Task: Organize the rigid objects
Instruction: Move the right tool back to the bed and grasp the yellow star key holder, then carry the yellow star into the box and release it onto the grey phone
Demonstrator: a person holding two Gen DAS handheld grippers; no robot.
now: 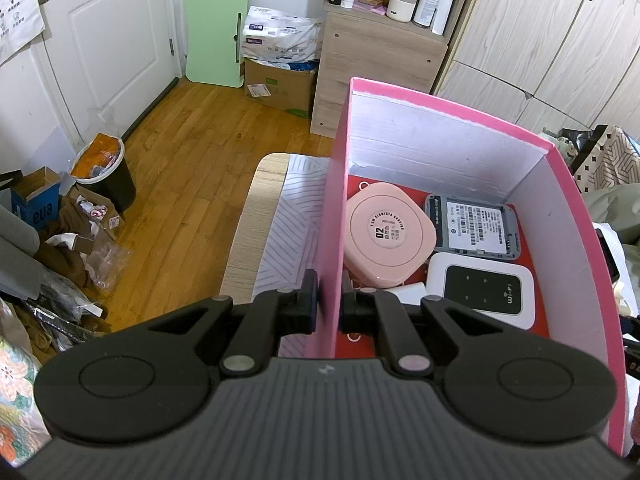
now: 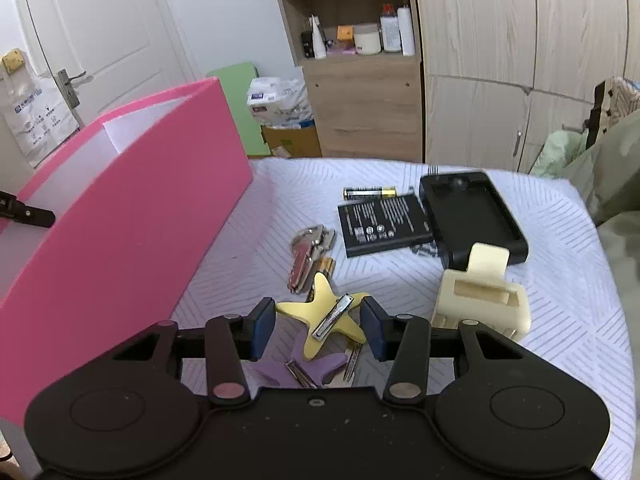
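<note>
My left gripper [image 1: 329, 300] is shut on the left wall of the pink box [image 1: 332, 216], one finger outside, one inside. Inside lie a pink round case [image 1: 388, 234], a grey battery-backed device [image 1: 476, 226] and a white Wi-Fi router [image 1: 482, 288]. In the right wrist view the pink box [image 2: 132, 232] stands at the left. My right gripper [image 2: 318, 326] is open around a yellow star clip [image 2: 324, 314], pads on either side. A purple star clip [image 2: 316, 362] lies beneath it.
On the patterned cloth [image 2: 560, 280] lie keys [image 2: 310, 256], an AA battery [image 2: 370, 192], a flat black battery [image 2: 382, 224], a black case [image 2: 472, 212] and a cream plastic holder [image 2: 480, 300]. A wooden shelf unit [image 2: 360, 80] stands behind. The floor [image 1: 180, 184] is left of the table.
</note>
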